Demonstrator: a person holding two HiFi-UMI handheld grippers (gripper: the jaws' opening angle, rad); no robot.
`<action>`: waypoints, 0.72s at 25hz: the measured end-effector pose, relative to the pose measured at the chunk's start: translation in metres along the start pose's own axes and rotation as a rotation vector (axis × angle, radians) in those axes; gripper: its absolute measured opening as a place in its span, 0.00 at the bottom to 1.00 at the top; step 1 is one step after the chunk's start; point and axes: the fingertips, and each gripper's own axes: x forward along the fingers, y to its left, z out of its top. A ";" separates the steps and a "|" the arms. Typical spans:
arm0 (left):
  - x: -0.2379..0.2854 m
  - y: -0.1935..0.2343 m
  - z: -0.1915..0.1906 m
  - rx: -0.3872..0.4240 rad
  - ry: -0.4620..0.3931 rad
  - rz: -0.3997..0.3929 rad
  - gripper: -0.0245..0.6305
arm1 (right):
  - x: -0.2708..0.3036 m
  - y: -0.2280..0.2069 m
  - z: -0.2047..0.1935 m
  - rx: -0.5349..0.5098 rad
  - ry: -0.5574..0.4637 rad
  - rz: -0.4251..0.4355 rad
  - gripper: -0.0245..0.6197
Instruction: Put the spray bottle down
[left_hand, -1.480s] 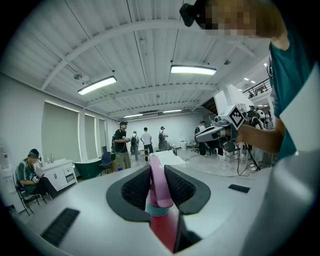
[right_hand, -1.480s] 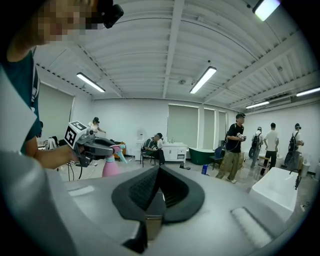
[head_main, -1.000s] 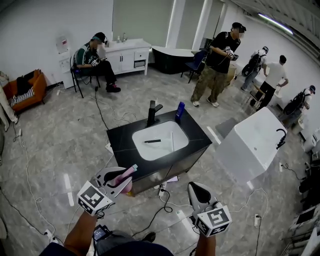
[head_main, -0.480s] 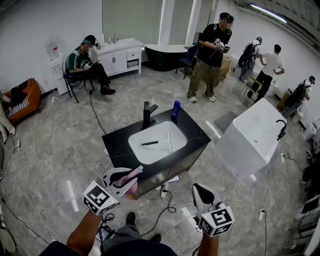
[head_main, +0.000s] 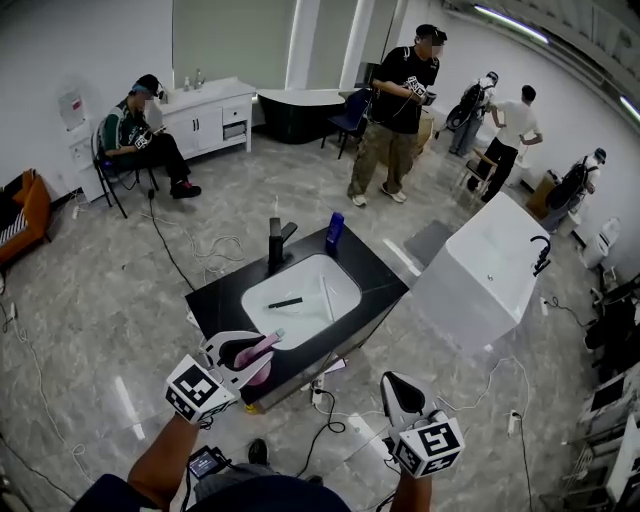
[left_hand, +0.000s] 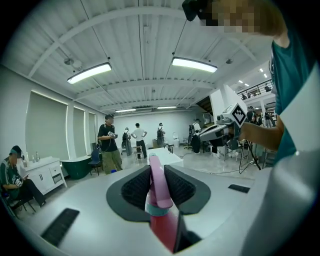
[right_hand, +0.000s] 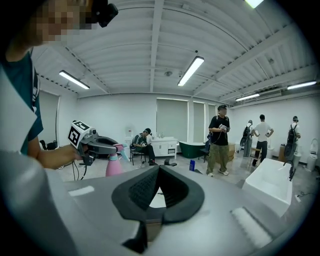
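Note:
A pink spray bottle with a teal collar sits between the jaws of my left gripper, which is shut on its neck. In the left gripper view the bottle's head fills the gap between the black pads. The bottle hangs in the air just short of the near corner of a black vanity top. My right gripper is lower right, over the floor, its pads meeting at the tips with nothing between them. From the right gripper view, the left gripper and the bottle show at the left.
The vanity holds a white basin with a dark tool lying in it, a black faucet and a blue bottle at the back. A white bathtub stands to the right. Cables cross the floor. Several people are farther back.
Both grippers have come closer to the vanity, which now lies lower and further left in the head view. The left gripper's hold on the bottle is unchanged.

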 end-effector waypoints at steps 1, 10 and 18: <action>0.001 0.007 0.000 0.000 -0.005 -0.006 0.18 | 0.004 0.000 0.001 0.000 0.000 -0.011 0.05; 0.018 0.052 -0.009 0.012 -0.020 -0.033 0.18 | 0.040 -0.003 0.007 -0.023 0.010 -0.042 0.05; 0.022 0.087 -0.008 0.014 -0.002 0.097 0.17 | 0.080 -0.022 0.008 -0.027 0.012 0.065 0.05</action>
